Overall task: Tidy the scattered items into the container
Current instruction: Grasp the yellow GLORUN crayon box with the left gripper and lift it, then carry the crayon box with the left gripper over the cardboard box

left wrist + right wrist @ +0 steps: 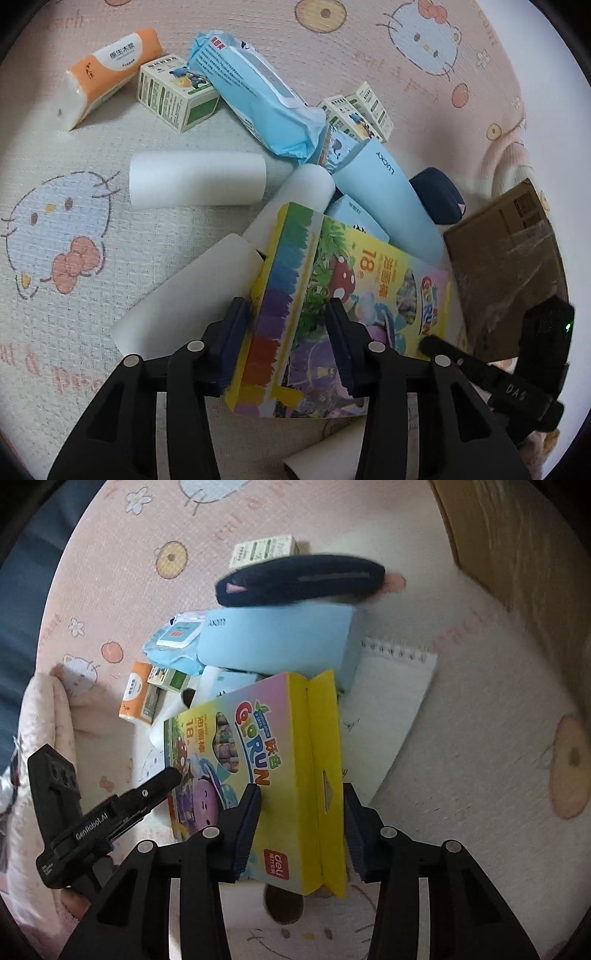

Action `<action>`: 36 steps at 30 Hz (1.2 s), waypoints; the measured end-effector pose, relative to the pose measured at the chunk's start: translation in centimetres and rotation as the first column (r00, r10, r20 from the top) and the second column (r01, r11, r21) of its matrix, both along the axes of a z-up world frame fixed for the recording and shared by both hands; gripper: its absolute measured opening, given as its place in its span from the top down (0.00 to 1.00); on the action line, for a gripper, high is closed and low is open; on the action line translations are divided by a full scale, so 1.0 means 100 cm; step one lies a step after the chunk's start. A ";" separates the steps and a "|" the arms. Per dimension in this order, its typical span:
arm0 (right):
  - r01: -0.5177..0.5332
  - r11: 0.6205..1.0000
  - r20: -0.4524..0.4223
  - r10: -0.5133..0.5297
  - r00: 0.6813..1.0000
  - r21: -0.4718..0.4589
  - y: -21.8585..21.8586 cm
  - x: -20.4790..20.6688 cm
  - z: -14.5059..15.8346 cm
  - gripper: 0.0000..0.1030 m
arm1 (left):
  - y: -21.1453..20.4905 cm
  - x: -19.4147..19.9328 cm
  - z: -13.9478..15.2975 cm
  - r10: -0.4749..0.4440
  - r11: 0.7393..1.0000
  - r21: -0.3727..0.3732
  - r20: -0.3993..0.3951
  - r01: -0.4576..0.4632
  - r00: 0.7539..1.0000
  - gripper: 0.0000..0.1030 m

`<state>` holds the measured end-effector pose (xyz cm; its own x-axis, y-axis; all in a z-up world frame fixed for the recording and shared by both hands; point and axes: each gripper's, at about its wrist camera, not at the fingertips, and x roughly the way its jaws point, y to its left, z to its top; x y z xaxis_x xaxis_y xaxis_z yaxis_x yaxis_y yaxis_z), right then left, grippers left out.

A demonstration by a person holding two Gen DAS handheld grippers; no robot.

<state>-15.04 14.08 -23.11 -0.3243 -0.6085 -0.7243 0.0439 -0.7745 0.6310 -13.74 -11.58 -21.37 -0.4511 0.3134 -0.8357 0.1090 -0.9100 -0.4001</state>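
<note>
Both grippers hold the flat, glossy crayon box (332,295): the left gripper (291,347) pinches its near corner, the right gripper (301,830) its yellow end. A smooth white roll (197,182) lies far left on the textured mat (74,295).

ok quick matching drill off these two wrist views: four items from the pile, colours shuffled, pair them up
Items:
1. tissue pack
2. wipes pack
3. zip pouch
4. crayon box

Colours:
a. dark navy
b. yellow edges, rainbow stripe on one side
c. orange and white
d. light blue

Pairs: 1-c, 2-d, 3-a, 4-b
</note>
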 end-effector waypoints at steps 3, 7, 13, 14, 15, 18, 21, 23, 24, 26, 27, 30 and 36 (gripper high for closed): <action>0.000 1.000 -0.001 0.000 1.000 -0.016 -0.003 0.000 -0.004 0.60 | 0.003 -0.003 0.003 -0.040 0.998 -0.042 0.006 0.041 0.999 0.52; -0.004 1.000 -0.003 0.004 1.000 -0.007 0.001 0.000 -0.011 0.59 | 0.005 -0.006 -0.001 -0.090 0.996 0.001 0.037 0.090 0.995 0.44; -0.017 1.000 -0.024 0.017 1.000 0.025 0.001 0.002 -0.011 0.58 | 0.011 0.004 -0.003 -0.080 0.997 -0.009 0.050 0.080 0.996 0.40; -0.014 1.000 -0.022 0.014 1.000 0.017 0.002 0.001 -0.012 0.58 | 0.012 0.005 -0.001 -0.073 0.997 -0.024 0.042 0.074 0.996 0.41; -0.011 1.000 -0.021 0.011 1.000 0.009 0.002 0.001 -0.012 0.58 | 0.012 0.007 0.000 -0.070 0.997 -0.035 0.037 0.071 0.997 0.42; -0.003 1.000 -0.023 0.003 1.000 -0.015 0.005 0.002 -0.013 0.57 | 0.013 0.008 0.003 -0.069 0.996 -0.053 0.030 0.070 0.997 0.45; 0.012 1.000 -0.028 -0.012 1.000 -0.023 0.006 0.002 -0.013 0.57 | 0.013 0.006 0.006 -0.065 0.996 -0.067 0.013 0.066 0.998 0.47; 0.034 0.999 -0.027 -0.034 0.999 -0.020 0.008 0.003 -0.009 0.58 | 0.013 0.006 0.012 -0.056 0.995 -0.077 -0.003 0.055 0.998 0.53; 0.045 0.999 -0.032 -0.045 0.998 -0.015 0.006 0.002 -0.005 0.59 | 0.013 0.006 0.018 -0.053 0.996 -0.077 -0.020 0.051 0.998 0.56; 0.078 0.997 -0.047 -0.079 0.996 -0.029 0.010 0.004 0.005 0.59 | 0.012 0.007 0.031 -0.046 0.997 -0.072 -0.045 0.042 0.998 0.57; 0.091 0.995 -0.050 -0.093 0.994 -0.037 0.013 0.005 0.011 0.60 | 0.013 0.006 0.036 -0.046 0.997 -0.065 -0.052 0.042 0.998 0.58; 0.107 0.994 -0.076 -0.109 0.991 -0.029 0.020 0.006 0.032 0.60 | 0.016 0.002 0.056 -0.060 0.997 -0.055 -0.081 0.056 0.995 0.58; 0.159 0.986 -0.120 -0.163 0.979 -0.047 0.039 0.009 0.082 0.60 | 0.031 -0.004 0.105 -0.113 0.993 -0.057 -0.172 0.105 0.979 0.58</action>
